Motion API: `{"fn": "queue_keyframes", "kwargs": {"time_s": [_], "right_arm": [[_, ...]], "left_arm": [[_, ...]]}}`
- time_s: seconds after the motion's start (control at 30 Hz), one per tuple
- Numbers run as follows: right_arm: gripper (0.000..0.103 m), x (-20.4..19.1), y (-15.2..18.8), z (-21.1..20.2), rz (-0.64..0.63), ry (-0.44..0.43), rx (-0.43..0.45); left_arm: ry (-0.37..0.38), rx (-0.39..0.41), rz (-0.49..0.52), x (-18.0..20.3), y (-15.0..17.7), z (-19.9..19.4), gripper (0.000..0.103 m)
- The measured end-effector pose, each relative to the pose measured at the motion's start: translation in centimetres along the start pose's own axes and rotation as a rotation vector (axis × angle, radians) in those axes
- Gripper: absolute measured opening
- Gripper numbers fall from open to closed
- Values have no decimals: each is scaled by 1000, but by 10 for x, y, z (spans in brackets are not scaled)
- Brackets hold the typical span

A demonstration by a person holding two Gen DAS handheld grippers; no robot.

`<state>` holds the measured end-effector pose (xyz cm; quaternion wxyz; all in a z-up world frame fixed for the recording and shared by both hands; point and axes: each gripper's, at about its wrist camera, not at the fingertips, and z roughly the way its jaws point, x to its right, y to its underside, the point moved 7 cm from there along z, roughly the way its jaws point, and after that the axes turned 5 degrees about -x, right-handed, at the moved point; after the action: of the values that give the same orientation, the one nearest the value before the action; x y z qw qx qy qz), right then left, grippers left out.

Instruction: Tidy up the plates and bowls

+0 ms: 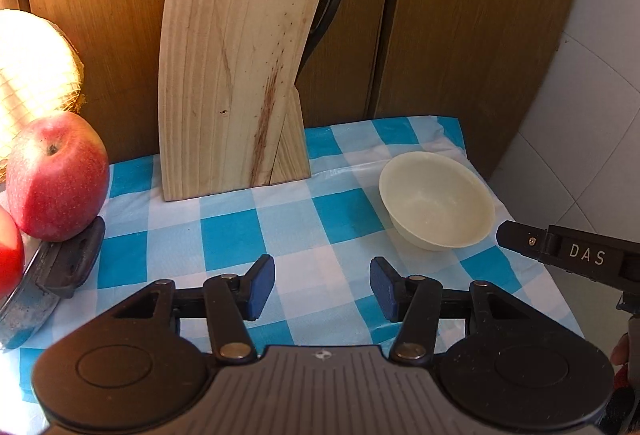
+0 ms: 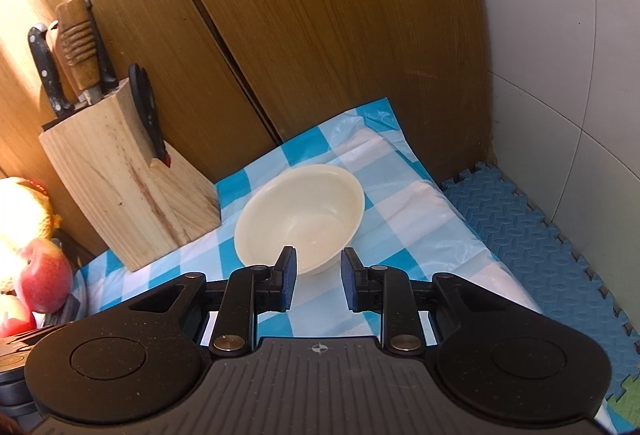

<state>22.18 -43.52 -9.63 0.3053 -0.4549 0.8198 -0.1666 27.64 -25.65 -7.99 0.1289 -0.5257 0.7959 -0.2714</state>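
Cream round plastic bowl point(image 2: 300, 219) sits centre frame; right gripper point(image 2: 319, 275) and left gripper point(image 1: 322, 287) both released, empty.

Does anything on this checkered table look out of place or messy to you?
Nothing is spilled or broken. The cream bowl sits upright and empty beside the knife block. Only oddity: the tablecloth is wrinkled and bunched at its far corner.

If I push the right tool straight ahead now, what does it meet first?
Most likely the cream bowl: the open right tool points at its near rim, which sits between the blue pads. Depth is uncertain, but nothing else lies between them.
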Motion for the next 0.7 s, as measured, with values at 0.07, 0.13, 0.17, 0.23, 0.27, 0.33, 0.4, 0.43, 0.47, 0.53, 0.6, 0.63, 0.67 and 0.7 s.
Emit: {"fn": "queue_keyframes", "kwargs": {"time_s": [0.07, 0.13, 0.17, 0.23, 0.27, 0.33, 0.4, 0.43, 0.47, 0.53, 0.6, 0.63, 0.67, 0.7], "right_arm": [[33, 7, -6, 7, 18, 6, -3], [33, 10, -9, 12, 30, 0, -9], [33, 11, -11, 14, 35, -5, -11], [33, 13, -14, 19, 42, -5, -14], [33, 15, -16, 22, 47, -4, -15], [33, 17, -19, 27, 58, -3, -17], [33, 19, -21, 31, 67, -10, -21], [33, 20, -22, 33, 74, -15, -23], [33, 20, -23, 34, 80, -17, -23], [33, 22, -24, 37, 93, -25, -25], [33, 22, -27, 41, 102, -34, -25], [33, 22, -28, 42, 102, -36, -27], [33, 21, -28, 44, 101, -36, -29], [33, 21, -28, 46, 99, -36, -31]], "left_arm": [[-10, -1, 11, 7, -6, 7, 46], [-18, -3, 23, 14, -13, 14, 46], [-17, -6, 22, 17, -17, 18, 46], [-7, -15, 11, 21, -23, 26, 46], [-1, -21, 5, 23, -26, 30, 46], [2, -28, -6, 26, -32, 38, 46], [4, -32, -12, 30, -35, 45, 46], [7, -37, -17, 31, -37, 49, 46], [12, -44, -22, 32, -38, 53, 46], [18, -56, -29, 35, -40, 60, 46], [12, -62, -30, 38, -41, 66, 46], [11, -65, -29, 39, -41, 69, 46], [10, -68, -29, 40, -42, 72, 46], [9, -69, -31, 41, -42, 74, 46]]}}
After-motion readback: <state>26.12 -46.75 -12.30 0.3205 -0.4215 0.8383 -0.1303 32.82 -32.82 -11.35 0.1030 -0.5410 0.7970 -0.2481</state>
